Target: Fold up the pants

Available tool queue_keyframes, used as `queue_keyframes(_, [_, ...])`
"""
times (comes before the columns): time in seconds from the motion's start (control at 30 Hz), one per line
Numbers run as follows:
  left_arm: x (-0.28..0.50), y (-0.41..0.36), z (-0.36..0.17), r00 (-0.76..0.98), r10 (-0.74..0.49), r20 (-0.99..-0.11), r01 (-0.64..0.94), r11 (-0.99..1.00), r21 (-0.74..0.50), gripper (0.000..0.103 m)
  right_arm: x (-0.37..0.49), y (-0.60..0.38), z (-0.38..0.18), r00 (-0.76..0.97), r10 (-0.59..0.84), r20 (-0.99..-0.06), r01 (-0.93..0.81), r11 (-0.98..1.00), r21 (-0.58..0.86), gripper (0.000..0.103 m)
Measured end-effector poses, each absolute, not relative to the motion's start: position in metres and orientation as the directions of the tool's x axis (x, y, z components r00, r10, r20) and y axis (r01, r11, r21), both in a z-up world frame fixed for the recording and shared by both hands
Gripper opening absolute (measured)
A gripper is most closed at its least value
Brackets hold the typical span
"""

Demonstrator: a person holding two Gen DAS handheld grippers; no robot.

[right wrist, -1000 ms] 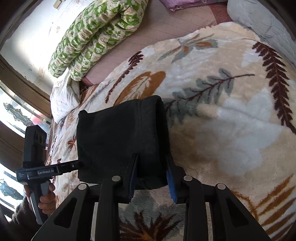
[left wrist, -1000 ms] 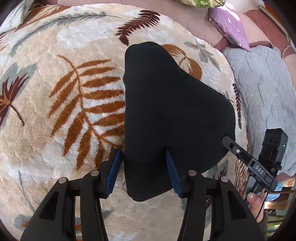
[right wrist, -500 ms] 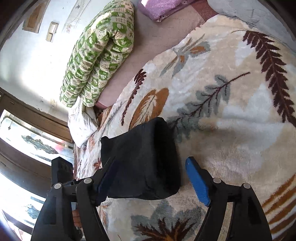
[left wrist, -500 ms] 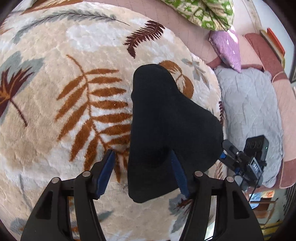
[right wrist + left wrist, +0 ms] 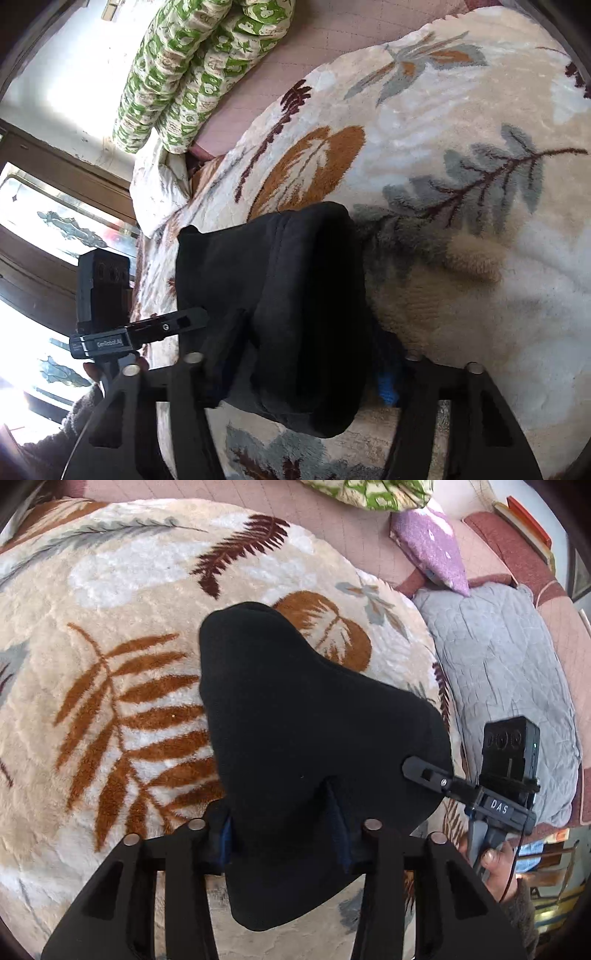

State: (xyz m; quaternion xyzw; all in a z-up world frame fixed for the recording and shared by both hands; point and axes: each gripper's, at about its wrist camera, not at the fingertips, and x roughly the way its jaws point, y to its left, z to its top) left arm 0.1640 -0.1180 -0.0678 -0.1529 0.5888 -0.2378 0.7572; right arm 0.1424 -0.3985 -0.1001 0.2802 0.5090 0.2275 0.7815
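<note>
A: Two grippers, both on the pants. Left gripper [image 5: 282,834], bottom centre of its view: jaws have just been closing, blue pads now pinch a fold of black cloth, right pad half buried in it.

B: Right gripper [image 5: 306,373]?

A: Also just been closing. Left finger is sunk behind the cloth, and only a bit of the blue right pad [image 5: 388,387] shows. Fabric bunches between the jaws; looks clamped.

B: What's hard to read?

A: Pants [image 5: 306,738] are flat black, so seams and layers barely show in the left view. Right view shows one stitched seam and a rolled edge. Can't tell waistband from leg.

B: Shape, place?

A: Folded into a compact thick bundle, centre of both frames, lying on the leaf-print blanket [image 5: 110,686], near end held by both grippers.

B: Around it?

A: Grey quilted pillow [image 5: 509,686] at right, purple cushion [image 5: 432,550] upper right, green patterned quilt [image 5: 199,62] upper left of the right view. Hand [image 5: 495,867] on the right gripper's handle cut off at lower right. No containers visible.
</note>
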Motion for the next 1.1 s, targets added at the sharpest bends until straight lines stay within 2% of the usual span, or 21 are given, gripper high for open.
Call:
queue_keyframes(0.03, [0.161, -0.116, -0.065, 0.205, -0.544, -0.814, 0.175, 0.838, -0.516, 0.026, 0.140, -0.398, -0.099, 0.390, 0.633, -0.669, -0.057, 0.742, 0.668, 0.047])
queue_keyframes(0.07, [0.159, -0.115, -0.063, 0.215, -0.546, -0.810, 0.170, 0.837, -0.519, 0.024, 0.138, -0.398, -0.099, 0.392, 0.643, -0.658, -0.049, 0.729, 0.682, 0.036])
queue_keyframes(0.23, [0.137, -0.097, -0.043, 0.256, -0.543, -0.800, 0.161, 0.840, -0.518, 0.023, 0.115, -0.389, -0.083, 0.444, 0.625, -0.642, -0.022, 0.723, 0.690, 0.033])
queue_keyframes(0.47, [0.106, -0.029, -0.014, 0.309, -0.512, -0.801, 0.124, 0.857, -0.500, 0.024, 0.078, -0.343, -0.049, 0.453, 0.653, -0.607, -0.057, 0.701, 0.711, 0.033])
queue_keyframes(0.8, [0.071, 0.086, -0.007, 0.401, -0.282, -0.872, 0.044, 0.956, -0.289, 0.024, 0.065, -0.200, -0.050, 0.353, 0.736, -0.578, -0.125, 0.649, 0.750, 0.033])
queue_keyframes(0.93, [0.075, 0.105, -0.027, 0.384, -0.233, -0.893, 0.007, 0.968, -0.250, 0.025, 0.069, -0.154, -0.063, 0.338, 0.719, -0.607, -0.137, 0.676, 0.724, 0.033])
queue_keyframes(1.1, [0.073, 0.109, -0.041, 0.400, -0.218, -0.890, -0.003, 0.971, -0.239, 0.033, 0.073, -0.136, -0.078, 0.345, 0.656, -0.672, -0.121, 0.741, 0.661, 0.037])
